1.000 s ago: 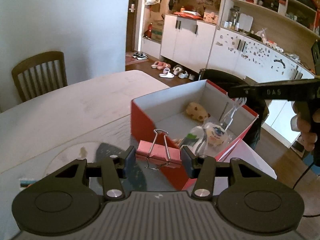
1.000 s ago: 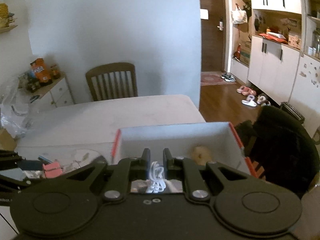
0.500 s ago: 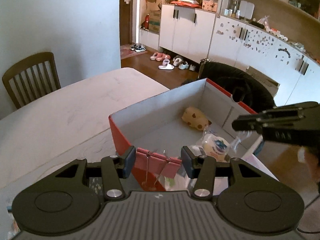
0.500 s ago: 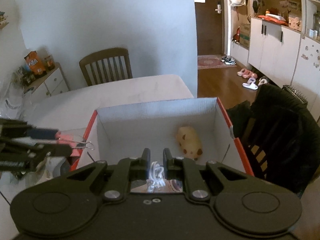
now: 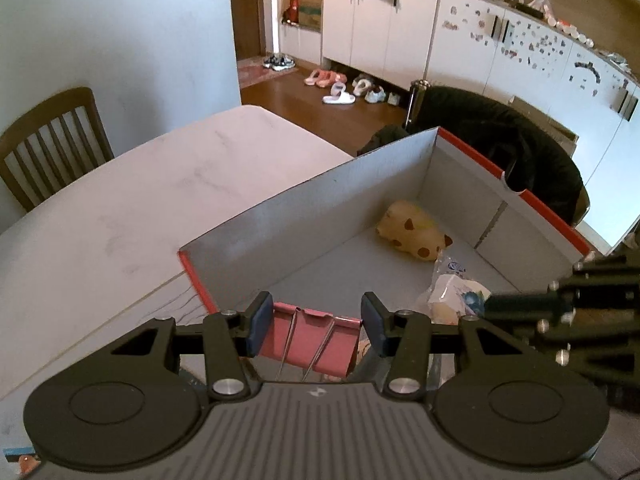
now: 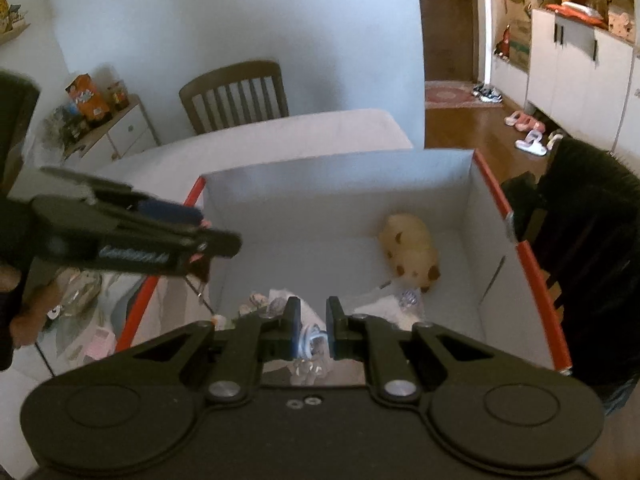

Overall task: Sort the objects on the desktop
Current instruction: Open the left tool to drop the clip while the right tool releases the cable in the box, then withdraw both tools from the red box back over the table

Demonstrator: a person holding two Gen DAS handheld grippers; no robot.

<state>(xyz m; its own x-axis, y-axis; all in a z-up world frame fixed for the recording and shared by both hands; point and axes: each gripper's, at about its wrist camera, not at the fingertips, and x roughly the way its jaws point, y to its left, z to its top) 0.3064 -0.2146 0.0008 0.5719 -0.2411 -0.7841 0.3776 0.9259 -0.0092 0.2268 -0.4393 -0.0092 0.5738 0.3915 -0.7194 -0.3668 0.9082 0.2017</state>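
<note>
Between the left gripper [image 5: 312, 326] fingers [image 5: 259, 322], one pink metal binder clip [image 5: 309, 340] is clamped, long axis crosswise from pad to pad, its two wire handles running back toward the camera. The clip hangs just over the near left corner of the cardboard box [image 5: 304, 216], inside the rim. One box only: rectangular, red outside, plain grey-white inside, open top, sitting on the pale marbled desk [image 5: 140, 200], its long sides running away to the right in the left wrist view. Inside it, one yellow soft toy [image 5: 414, 232] with brown spots, rounded, lying at the far end with its long axis angled toward the far corner; nearer, one clear crinkly plastic bag [image 5: 452, 288] with a white and blue item in it. The right gripper [image 6: 313, 330] has its fingers [image 6: 291, 328] clenched on a small bundle of white cord [image 6: 310, 340], looped, hanging low over the near end of the box floor. In the right wrist view the left gripper comes in from the left over the red rim, blurred, a hand [image 6: 24, 312] behind it. One wooden slat-back chair [image 6: 234, 94] stands at the far end of the desk. One dark padded chair [image 5: 500, 152] beside the box on the right.
</note>
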